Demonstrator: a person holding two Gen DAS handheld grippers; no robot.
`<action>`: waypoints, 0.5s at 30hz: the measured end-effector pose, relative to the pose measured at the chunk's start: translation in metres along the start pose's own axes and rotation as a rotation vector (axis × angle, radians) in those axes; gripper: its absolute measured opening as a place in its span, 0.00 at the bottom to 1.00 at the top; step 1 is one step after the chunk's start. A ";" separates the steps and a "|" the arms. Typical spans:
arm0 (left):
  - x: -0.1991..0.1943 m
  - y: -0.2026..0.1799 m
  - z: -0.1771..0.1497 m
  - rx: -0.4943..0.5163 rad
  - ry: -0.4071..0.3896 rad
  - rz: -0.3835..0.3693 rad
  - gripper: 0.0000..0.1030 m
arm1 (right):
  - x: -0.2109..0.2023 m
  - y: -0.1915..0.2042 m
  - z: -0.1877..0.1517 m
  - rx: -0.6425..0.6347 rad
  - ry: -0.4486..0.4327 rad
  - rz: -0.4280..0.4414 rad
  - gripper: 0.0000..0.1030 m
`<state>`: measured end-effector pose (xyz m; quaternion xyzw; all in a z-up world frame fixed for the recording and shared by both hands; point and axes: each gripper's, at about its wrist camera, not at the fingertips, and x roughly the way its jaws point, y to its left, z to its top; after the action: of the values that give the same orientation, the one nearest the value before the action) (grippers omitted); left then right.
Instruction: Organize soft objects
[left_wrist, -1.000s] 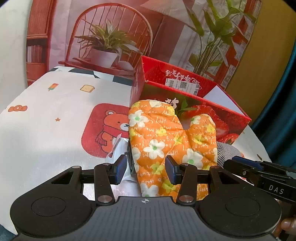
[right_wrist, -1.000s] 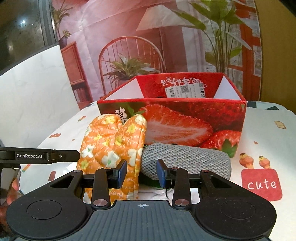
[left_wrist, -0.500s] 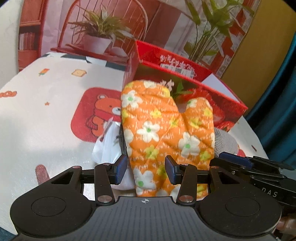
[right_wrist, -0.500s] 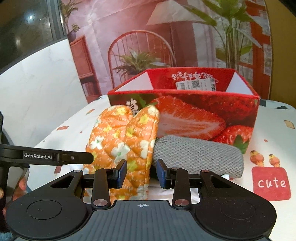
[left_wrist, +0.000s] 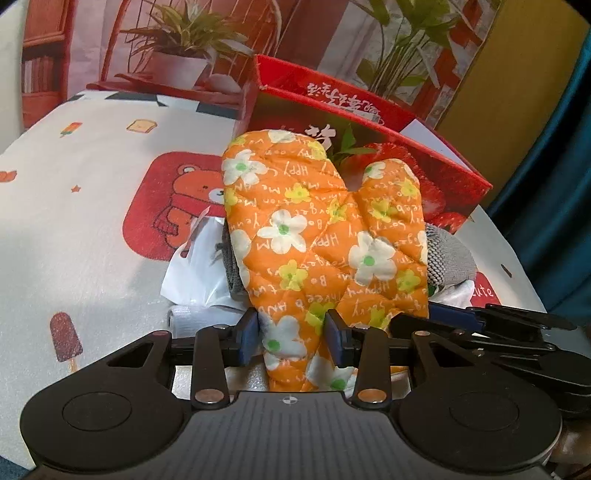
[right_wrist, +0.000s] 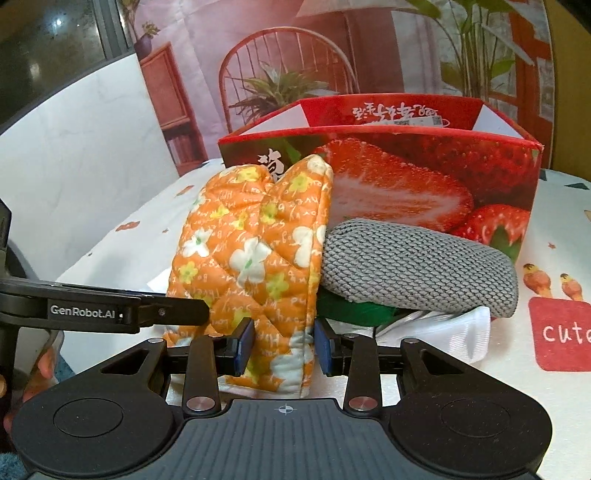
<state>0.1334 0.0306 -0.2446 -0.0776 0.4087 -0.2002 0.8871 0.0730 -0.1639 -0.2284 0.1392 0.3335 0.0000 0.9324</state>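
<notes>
An orange oven mitt (left_wrist: 314, 229) with white flowers stands upright in front of the red strawberry box (left_wrist: 443, 177). My left gripper (left_wrist: 291, 336) has the mitt's cuff between its jaws, which are closing, and both pads touch the fabric. In the right wrist view the same mitt (right_wrist: 251, 258) has its cuff edge pinched in my right gripper (right_wrist: 283, 345). The two grippers hold the cuff side by side. A grey knitted piece (right_wrist: 417, 262) lies right of the mitt on a white cloth (right_wrist: 443, 332) and something green (right_wrist: 351, 308).
The strawberry box (right_wrist: 406, 177) stands open-topped just behind the pile. A white plastic bag (left_wrist: 195, 266) lies left of the mitt. The table wears a white cloth (left_wrist: 92, 206) with cartoon prints. A printed backdrop hangs behind, and a teal curtain is at the right.
Both grippers have sunk and tipped downward, so the mitt fills more of each view. The left jaws have narrowed onto the cuff. The right grip is unchanged.
</notes>
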 end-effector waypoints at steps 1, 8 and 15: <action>0.002 0.001 0.000 -0.007 0.011 0.000 0.40 | 0.000 0.000 0.000 -0.001 -0.002 -0.001 0.26; 0.006 0.003 -0.001 -0.010 0.019 -0.022 0.23 | 0.001 0.000 0.001 -0.013 0.006 -0.017 0.17; -0.016 -0.007 0.001 0.024 -0.075 -0.051 0.12 | -0.013 0.009 0.004 -0.080 -0.061 -0.010 0.13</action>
<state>0.1221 0.0308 -0.2308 -0.0848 0.3705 -0.2246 0.8973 0.0668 -0.1574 -0.2150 0.1001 0.3052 0.0046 0.9470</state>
